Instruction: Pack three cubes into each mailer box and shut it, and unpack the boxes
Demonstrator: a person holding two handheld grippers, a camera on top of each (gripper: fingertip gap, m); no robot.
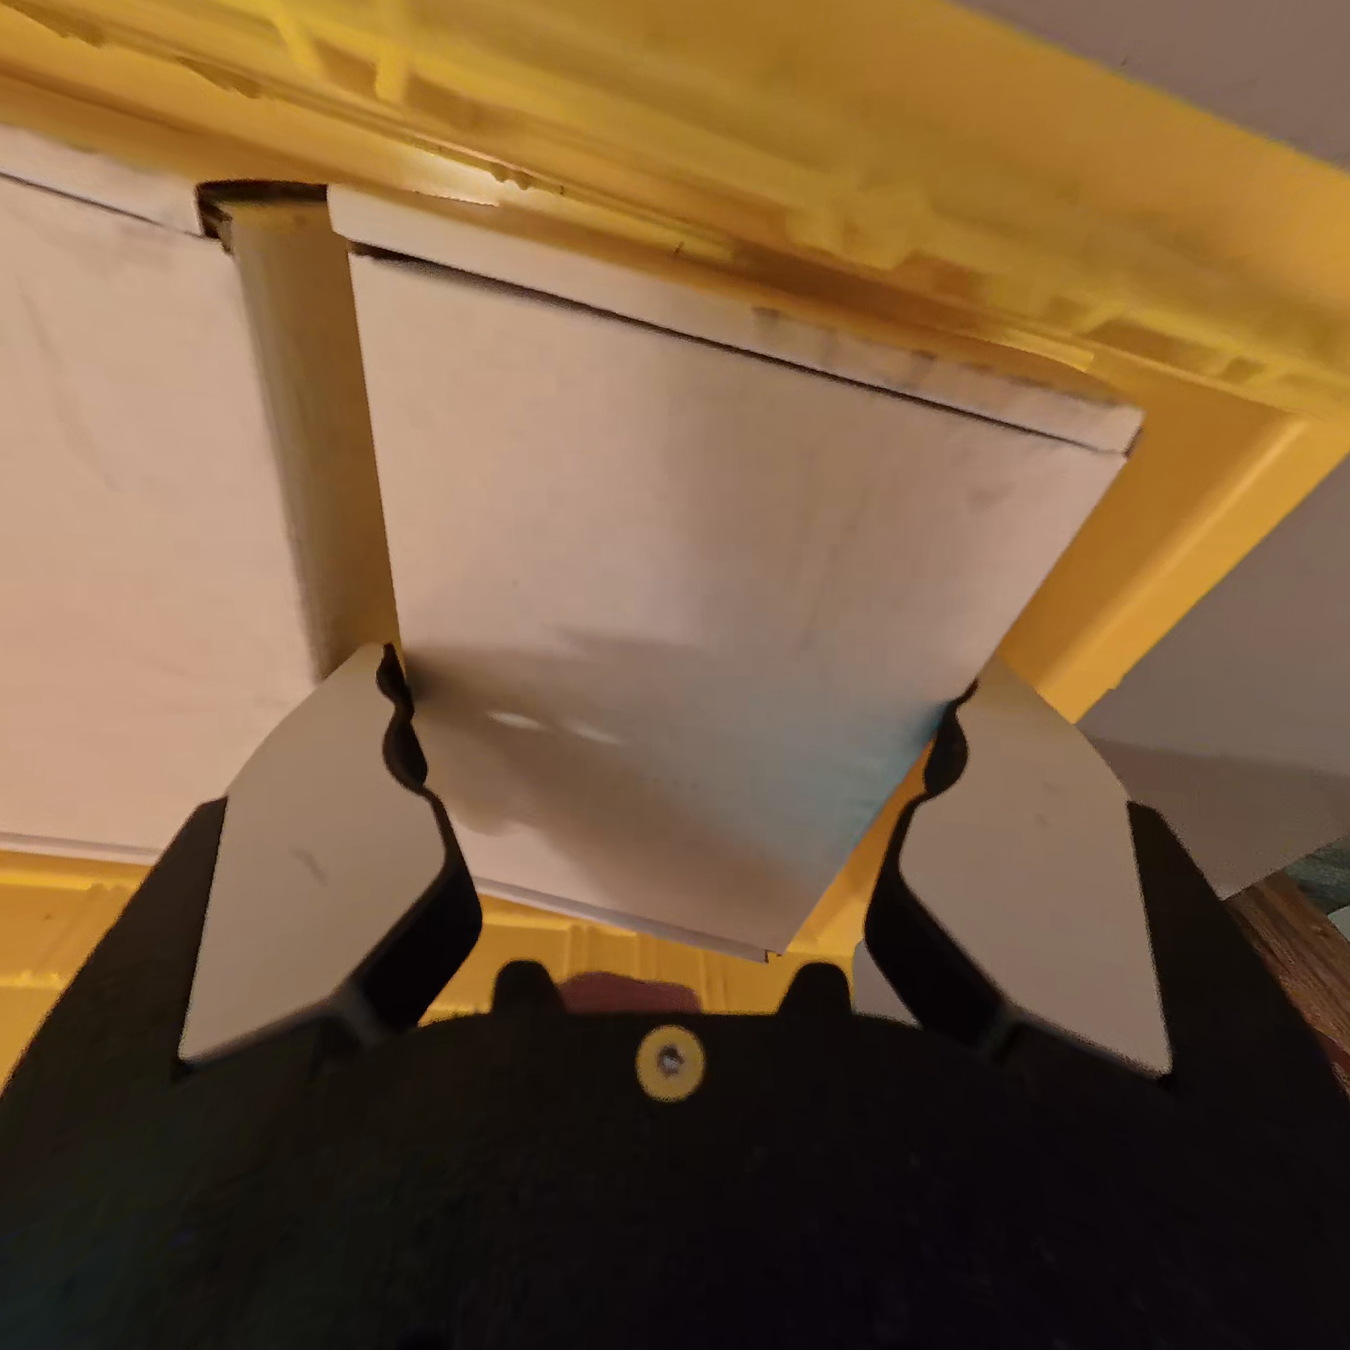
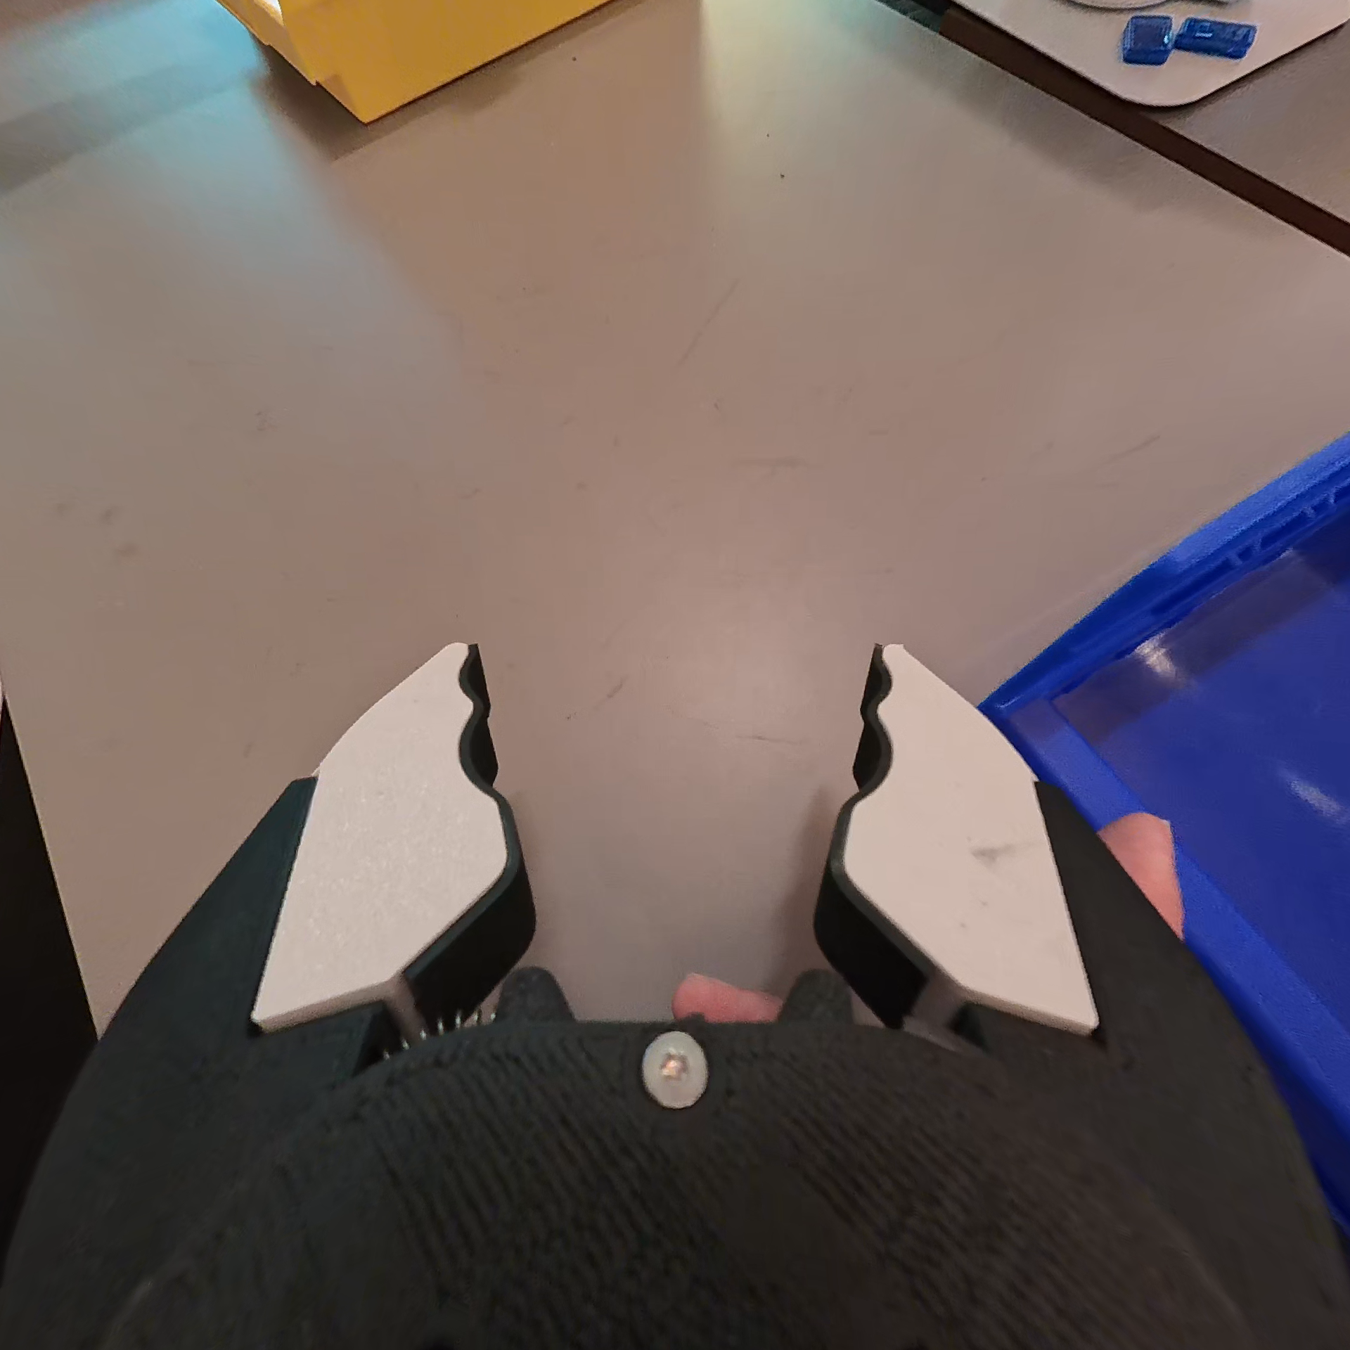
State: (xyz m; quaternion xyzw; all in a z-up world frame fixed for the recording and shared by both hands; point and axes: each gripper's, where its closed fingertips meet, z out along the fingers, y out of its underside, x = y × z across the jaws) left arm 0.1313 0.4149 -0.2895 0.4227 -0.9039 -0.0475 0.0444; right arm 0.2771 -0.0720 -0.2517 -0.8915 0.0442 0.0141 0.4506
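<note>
**Q:** Now, which step is shown, and where is the box?

**A:** Left wrist view: my left claw [image 1: 676,687] is clamped across a shut white box [image 1: 701,555], one finger on each side wall. That box sits in the yellow bin [image 1: 1096,570], beside a second white box [image 1: 131,511], with a narrow gap between them. I judge this to be the fetch step: taking a box out of the bin so it can be set down and opened. Whether cubes are inside, I cannot tell; the lid is shut.

**Q:** And the other claw?

**A:** Right wrist view: my right claw [image 2: 676,657] hangs above bare desk [image 2: 657,365], fingers apart and holding nothing. A blue bin [image 2: 1205,730] lies just to its right; a corner of the yellow bin shows far ahead.

**Q:** What does the next move call for?

**A:** As I judge it, a straight lift, keeping the box level so it clears the bin wall and its neighbour, then a set-down on the bare desk before the right claw. The frame is blurred, so grip depth is uncertain.
</note>
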